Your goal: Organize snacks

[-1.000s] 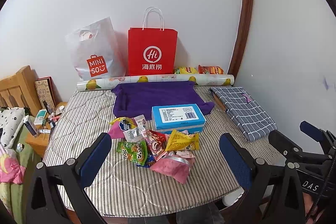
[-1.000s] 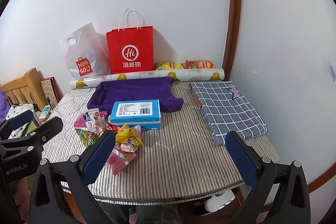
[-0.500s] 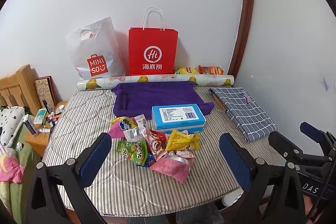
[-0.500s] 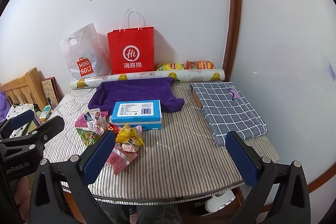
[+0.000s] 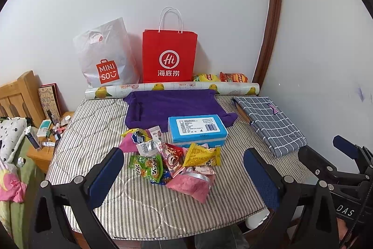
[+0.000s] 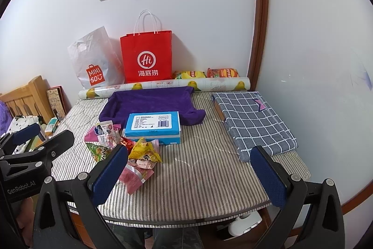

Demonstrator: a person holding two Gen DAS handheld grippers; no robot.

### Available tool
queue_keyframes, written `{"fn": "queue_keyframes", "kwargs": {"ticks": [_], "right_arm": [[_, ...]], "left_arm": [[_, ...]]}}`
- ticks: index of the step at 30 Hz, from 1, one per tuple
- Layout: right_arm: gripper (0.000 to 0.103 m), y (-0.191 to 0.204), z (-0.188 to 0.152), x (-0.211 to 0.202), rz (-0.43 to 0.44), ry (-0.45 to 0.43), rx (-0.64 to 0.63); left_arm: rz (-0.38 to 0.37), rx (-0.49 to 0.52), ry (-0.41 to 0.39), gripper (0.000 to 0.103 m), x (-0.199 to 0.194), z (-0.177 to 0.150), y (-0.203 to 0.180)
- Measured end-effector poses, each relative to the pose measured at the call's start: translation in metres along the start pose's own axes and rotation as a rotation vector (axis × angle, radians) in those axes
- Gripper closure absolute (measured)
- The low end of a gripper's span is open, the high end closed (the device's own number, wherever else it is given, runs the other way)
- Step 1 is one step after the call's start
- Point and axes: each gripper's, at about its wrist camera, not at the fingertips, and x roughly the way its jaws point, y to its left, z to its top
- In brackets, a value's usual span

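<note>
A pile of small snack packets [image 5: 170, 158] lies on the striped table [image 5: 98, 130]: a green one [image 5: 146, 166], a yellow one [image 5: 201, 154], a pink one [image 5: 191, 186]. A blue box [image 5: 197, 130] stands just behind the pile, by a purple cloth [image 5: 172, 104]. The pile also shows in the right wrist view [image 6: 123, 151]. My left gripper [image 5: 184, 179] is open and empty, held above the table's front edge before the pile. My right gripper [image 6: 188, 176] is open and empty, right of the pile.
A red paper bag [image 5: 169, 57] and a white Miniso bag [image 5: 106, 57] lean on the back wall. A patterned roll [image 5: 172, 89] and two chip bags [image 5: 220, 77] lie behind the cloth. A folded checked cloth [image 5: 270, 120] sits at the right. A bedside shelf [image 5: 44, 137] stands left.
Both views have shifted very slightly; the grippers stay open and nothing on the table has moved.
</note>
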Motion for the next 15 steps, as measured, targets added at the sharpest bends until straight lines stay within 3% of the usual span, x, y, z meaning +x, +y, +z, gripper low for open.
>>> {"fn": "queue_keyframes", "kwargs": {"ticks": [15], "right_arm": [[0.000, 0.0022, -0.0037, -0.0024, 0.015, -0.005, -0.004]], "left_arm": [[0.000, -0.001, 0.000, 0.000, 0.0002, -0.0009, 0.0008]]}}
